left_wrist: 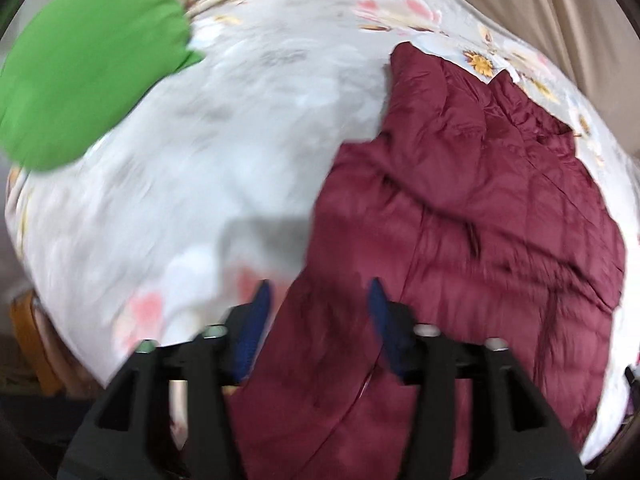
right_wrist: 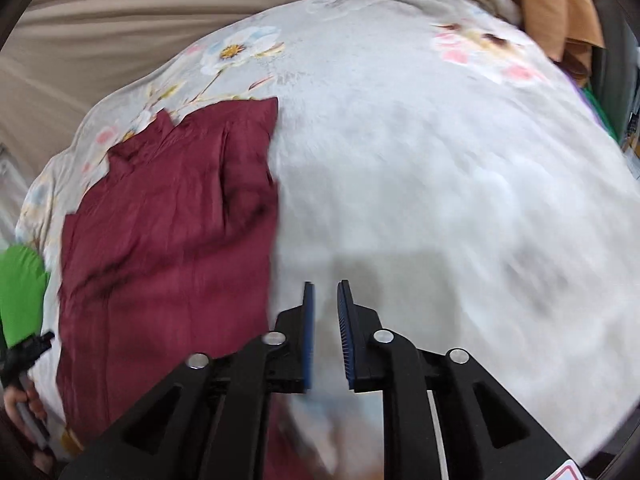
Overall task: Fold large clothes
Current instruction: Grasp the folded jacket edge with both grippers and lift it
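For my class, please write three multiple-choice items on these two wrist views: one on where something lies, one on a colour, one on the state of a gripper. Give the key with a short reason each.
1. Where does the maroon garment lie?
A. On the floral bedspread
B. On a wooden chair
C. In a basket

2. What colour is the cloth at the upper left of the left wrist view?
A. Blue
B. Green
C. Yellow

3. How does the left gripper stand?
A. Shut on the garment
B. Open, above the garment's edge
C. Out of view

Key: 1 A, the garment is spread flat on the bedspread. 2 B, it is plainly bright green. 3 B, its fingers stand well apart with maroon fabric seen between them.
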The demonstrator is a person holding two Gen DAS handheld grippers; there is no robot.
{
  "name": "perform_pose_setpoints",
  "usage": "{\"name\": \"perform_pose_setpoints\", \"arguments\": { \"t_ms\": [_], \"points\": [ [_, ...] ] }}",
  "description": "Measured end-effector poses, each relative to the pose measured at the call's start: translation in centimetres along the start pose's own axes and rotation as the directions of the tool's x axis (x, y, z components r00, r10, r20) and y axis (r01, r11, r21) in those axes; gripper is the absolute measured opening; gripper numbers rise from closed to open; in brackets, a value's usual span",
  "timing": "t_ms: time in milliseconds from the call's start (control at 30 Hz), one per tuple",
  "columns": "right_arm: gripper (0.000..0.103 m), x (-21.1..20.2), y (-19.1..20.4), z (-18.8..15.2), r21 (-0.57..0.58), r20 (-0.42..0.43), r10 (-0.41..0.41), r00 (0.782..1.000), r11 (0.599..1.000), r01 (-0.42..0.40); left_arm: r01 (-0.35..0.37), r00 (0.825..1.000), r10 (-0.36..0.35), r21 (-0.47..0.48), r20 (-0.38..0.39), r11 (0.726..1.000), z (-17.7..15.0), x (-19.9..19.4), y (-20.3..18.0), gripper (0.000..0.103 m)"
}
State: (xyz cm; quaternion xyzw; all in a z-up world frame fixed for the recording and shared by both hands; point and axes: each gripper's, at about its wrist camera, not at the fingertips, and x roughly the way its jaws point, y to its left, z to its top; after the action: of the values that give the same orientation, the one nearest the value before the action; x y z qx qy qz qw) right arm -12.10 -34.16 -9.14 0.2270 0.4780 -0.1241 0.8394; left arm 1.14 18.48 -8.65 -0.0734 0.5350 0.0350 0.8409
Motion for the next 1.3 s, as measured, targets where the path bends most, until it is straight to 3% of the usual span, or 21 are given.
{"name": "perform_pose_setpoints", "arguments": {
  "t_ms": [33,133,233,300,367,533,567,600,633,667,700,733,767,867,1067,1133,1233,1300],
  "points": [
    [0.055,-1.2,-0.3,-1.8,0.003,-0.006,-0.007,1.000,1.000,0.007,0.022,1.000,-0.022,-0.004,-0.003,1.000,-1.1,-0.8,0.9,0.067],
    [0.064,-2.8,-0.8,-6.5,0.070,-0.039,0.023,0.999,0.997,-0.020,0.083,0.995,-0.084,-0.010,-0.058,0.996,-3.5,-1.0,2.7,0.075],
    [0.067,-2.2,-0.6,-10.9,0.177,-0.083,0.063,0.995,0.983,-0.047,0.103,0.989,-0.104,-0.013,-0.106,0.995,-5.7,-0.4,3.9,0.075],
    [0.067,-1.4,-0.1,-12.6,0.199,-0.094,0.048,0.994,0.980,-0.028,0.123,0.984,-0.127,-0.042,-0.126,0.992,-6.9,0.2,4.7,0.075],
    [0.067,-0.6,0.3,-13.6,0.215,-0.092,0.037,0.995,0.976,-0.017,0.140,0.980,-0.146,-0.050,-0.135,0.989,-7.6,0.7,4.9,0.076],
    [0.072,-0.6,1.2,-14.0,0.229,-0.048,0.008,0.999,0.973,0.003,0.147,0.979,-0.140,0.044,-0.148,0.988,-8.2,1.3,3.8,0.076],
    [0.072,-0.5,1.3,-14.0,0.239,-0.045,0.017,0.999,0.971,-0.006,0.154,0.978,-0.144,0.054,-0.147,0.987,-8.3,1.3,3.7,0.071],
    [0.065,-0.5,1.1,-13.8,0.247,-0.044,0.035,0.998,0.969,-0.023,0.155,0.978,-0.144,0.067,-0.149,0.986,-8.3,1.2,3.5,0.065],
    [0.049,-0.4,1.1,-13.8,0.261,-0.048,0.055,0.997,0.965,-0.041,0.160,0.977,-0.146,0.081,-0.155,0.984,-8.4,1.2,3.4,0.054],
    [0.041,-0.3,0.9,-13.9,0.281,-0.052,0.079,0.995,0.958,-0.062,0.171,0.975,-0.156,0.083,-0.160,0.982,-8.3,1.2,3.5,0.040],
    [0.022,-0.3,0.9,-13.8,0.297,-0.048,0.108,0.993,0.951,-0.089,0.198,0.968,-0.183,0.076,-0.170,0.977,-8.1,1.0,3.7,0.031],
    [0.012,-0.6,0.9,-13.9,0.310,-0.033,0.128,0.991,0.944,-0.111,0.217,0.964,-0.203,0.065,-0.174,0.974,-7.8,0.8,4.0,0.014],
    [0.010,-1.0,1.2,-13.9,0.310,-0.020,0.128,0.992,0.944,-0.115,0.242,0.957,-0.230,0.051,-0.175,0.969,-7.5,0.5,4.3,0.008],
    [0.006,-3.2,2.5,-13.9,0.267,0.037,0.125,0.991,0.955,-0.131,0.316,0.941,-0.308,0.039,-0.136,0.948,-7.0,-2.4,5.3,0.004],
    [0.004,-8.2,4.6,-15.0,0.167,0.033,0.083,0.996,0.982,-0.087,0.374,0.925,-0.367,0.075,-0.094,0.924,-6.5,-8.4,5.9,0.003],
    [0.004,-10.3,4.5,-15.4,0.206,0.054,0.097,0.994,0.973,-0.106,0.402,0.915,-0.399,0.070,-0.049,0.913,-5.9,-10.7,7.3,0.002],
    [0.004,-14.5,4.9,-14.3,0.246,0.170,0.119,0.978,0.956,-0.159,0.476,0.879,-0.476,0.017,0.033,0.879,-3.7,-13.6,8.2,0.002],
    [0.004,-17.3,5.8,-12.0,0.244,0.287,0.130,0.949,0.948,-0.204,0.498,0.859,-0.499,0.044,0.113,0.866,-0.7,-15.4,7.9,0.002]
  ]
}}
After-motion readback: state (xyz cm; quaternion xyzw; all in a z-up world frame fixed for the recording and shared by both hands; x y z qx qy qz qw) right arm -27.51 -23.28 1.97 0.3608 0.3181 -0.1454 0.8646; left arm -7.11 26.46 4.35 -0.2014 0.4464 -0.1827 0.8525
